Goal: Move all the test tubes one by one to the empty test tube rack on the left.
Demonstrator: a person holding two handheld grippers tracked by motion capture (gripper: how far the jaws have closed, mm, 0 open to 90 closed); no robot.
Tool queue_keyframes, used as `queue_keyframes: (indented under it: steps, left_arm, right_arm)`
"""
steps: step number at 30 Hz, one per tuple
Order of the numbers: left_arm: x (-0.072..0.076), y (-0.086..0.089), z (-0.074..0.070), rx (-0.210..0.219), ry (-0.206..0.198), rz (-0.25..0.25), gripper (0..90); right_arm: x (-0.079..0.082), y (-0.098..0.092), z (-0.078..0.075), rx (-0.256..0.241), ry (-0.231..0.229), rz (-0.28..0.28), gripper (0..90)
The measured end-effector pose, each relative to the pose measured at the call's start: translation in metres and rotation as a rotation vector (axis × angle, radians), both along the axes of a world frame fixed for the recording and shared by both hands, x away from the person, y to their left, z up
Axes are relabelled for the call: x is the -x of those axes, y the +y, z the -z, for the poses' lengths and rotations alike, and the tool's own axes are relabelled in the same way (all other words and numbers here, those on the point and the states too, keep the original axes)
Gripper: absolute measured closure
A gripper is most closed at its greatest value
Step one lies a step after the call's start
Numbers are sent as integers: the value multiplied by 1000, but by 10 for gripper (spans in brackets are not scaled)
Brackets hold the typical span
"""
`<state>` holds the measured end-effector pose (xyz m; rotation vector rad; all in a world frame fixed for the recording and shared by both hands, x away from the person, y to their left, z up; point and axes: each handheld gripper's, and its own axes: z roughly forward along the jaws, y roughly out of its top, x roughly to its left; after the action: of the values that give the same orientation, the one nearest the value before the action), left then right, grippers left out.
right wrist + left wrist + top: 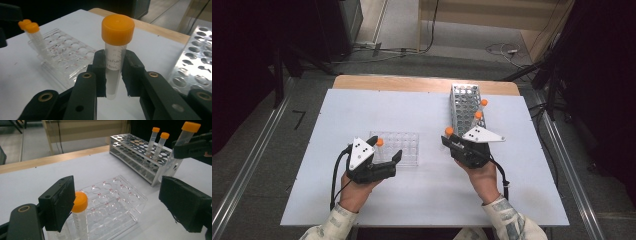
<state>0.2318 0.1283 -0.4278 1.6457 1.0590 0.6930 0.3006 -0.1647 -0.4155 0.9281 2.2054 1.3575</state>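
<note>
Low in the right gripper view, the right gripper (115,75) clamps an orange-capped tube (116,47) upright at frame centre. The left gripper (120,205) gapes wide beside a capped tube (79,216) in the clear rack (117,202). Farther, upper right, stands the metal rack (135,157).

My left gripper (387,150) rests low on the table, its 2 jaws spread wide. My right gripper (448,141) is raised, jaws pinched tight on a tube (115,50). Both forearms come in from below.
</note>
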Motion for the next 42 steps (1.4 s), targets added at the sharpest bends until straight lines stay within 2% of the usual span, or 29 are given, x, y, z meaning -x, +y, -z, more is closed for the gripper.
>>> queue_keyframes:
  steps: [15,30,34,36,42]
  left_arm:
    - [4,-4,-2,5,-8,24,153]
    - [11,-22,-3,-14,-6,104,177]
    - [13,-28,-2,-20,-6,137,211]
    - [14,-31,-1,-23,-3,163,256]
    - [16,-36,2,-33,-3,200,394]
  right_arm:
    - [17,25,17,46,48,-113,710]
    - [29,51,31,73,75,-203,709]
    - [34,59,33,81,76,-230,710]
    - [36,62,34,82,78,-239,709]
    - [41,68,34,79,75,-264,709]
